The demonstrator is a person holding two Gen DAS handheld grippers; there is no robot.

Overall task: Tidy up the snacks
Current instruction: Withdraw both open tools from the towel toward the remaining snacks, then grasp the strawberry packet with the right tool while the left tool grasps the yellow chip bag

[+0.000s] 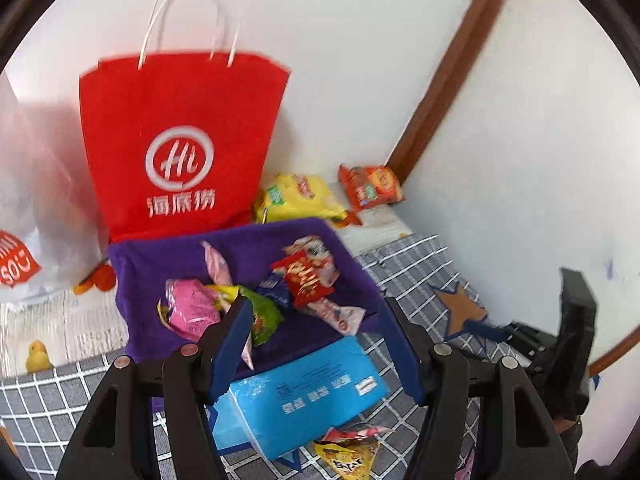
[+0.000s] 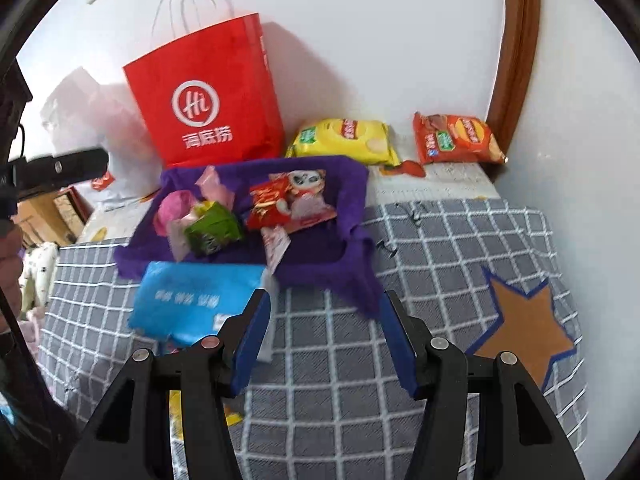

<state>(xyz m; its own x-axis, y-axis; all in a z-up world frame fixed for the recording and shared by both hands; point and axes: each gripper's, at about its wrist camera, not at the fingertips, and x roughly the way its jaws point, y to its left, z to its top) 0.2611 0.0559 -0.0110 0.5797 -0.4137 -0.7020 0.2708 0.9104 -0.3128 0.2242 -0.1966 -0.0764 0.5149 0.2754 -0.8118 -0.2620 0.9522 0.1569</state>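
Note:
A purple fabric tray (image 1: 180,248) (image 2: 352,184) sits on a grey checked blanket and holds several small snack packets, among them a pink one (image 1: 192,308), a green one (image 2: 212,228) and a red one (image 1: 304,280). A blue pack (image 1: 304,392) (image 2: 192,300) lies flat on the blanket against the tray's near side. My left gripper (image 1: 316,304) hovers above that pack and the tray's near edge, open, gripping nothing. My right gripper (image 2: 325,300) hangs open and empty over the bare blanket, just right of the blue pack. A small yellow packet (image 1: 348,454) lies nearer than the pack.
A red paper bag (image 1: 180,140) (image 2: 208,96) stands against the white wall behind the tray. To its right lie a yellow chip bag (image 1: 300,196) (image 2: 344,140) and an orange chip bag (image 1: 370,186) (image 2: 456,140). A white plastic bag (image 1: 44,208) is at the left. A brown star patch (image 2: 524,328) marks the blanket.

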